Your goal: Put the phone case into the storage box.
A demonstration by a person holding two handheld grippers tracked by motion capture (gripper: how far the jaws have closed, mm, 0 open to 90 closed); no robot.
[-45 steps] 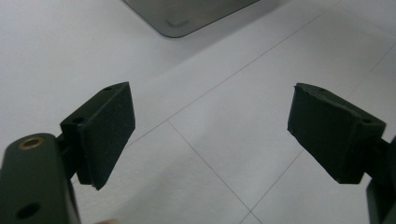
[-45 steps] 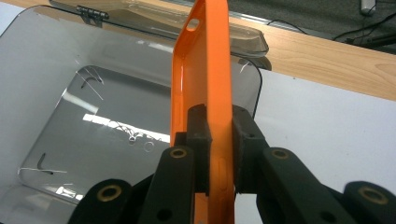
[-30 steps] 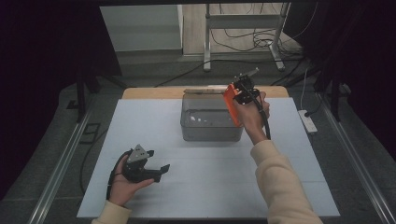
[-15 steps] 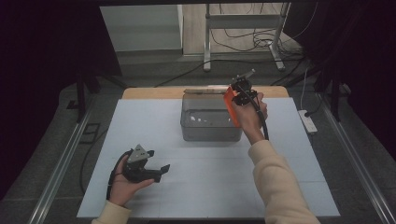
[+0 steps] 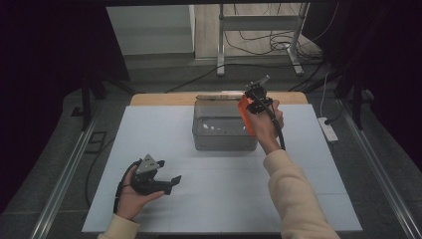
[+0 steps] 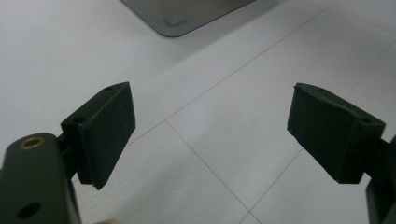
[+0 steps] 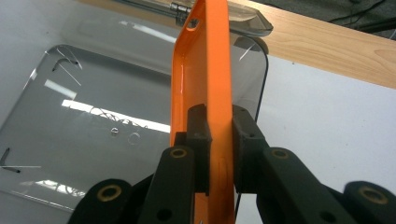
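**Orange plate held edge-up over the grey tub**

I see my right gripper [image 5: 256, 102] raised at the right end of the tub [image 5: 224, 139], the forearm reaching up from the near table edge in a cream sleeve, wrist bent so the tool tips toward the tub. Its jaws are clamped on the orange plate [image 7: 205, 88], which stands on edge between the pads and rises above the tub's open top. The tub's clear lid [image 7: 224, 16] lies hinged back on its far side, toward the wooden board [image 7: 327, 51].

My left gripper [image 5: 166, 181] rests low on the white table [image 5: 224, 199], well to the near left of the tub, palm cupped under it. Its jaws stand wide apart, holding nothing, pointing toward the tub's near corner [image 6: 173, 23].
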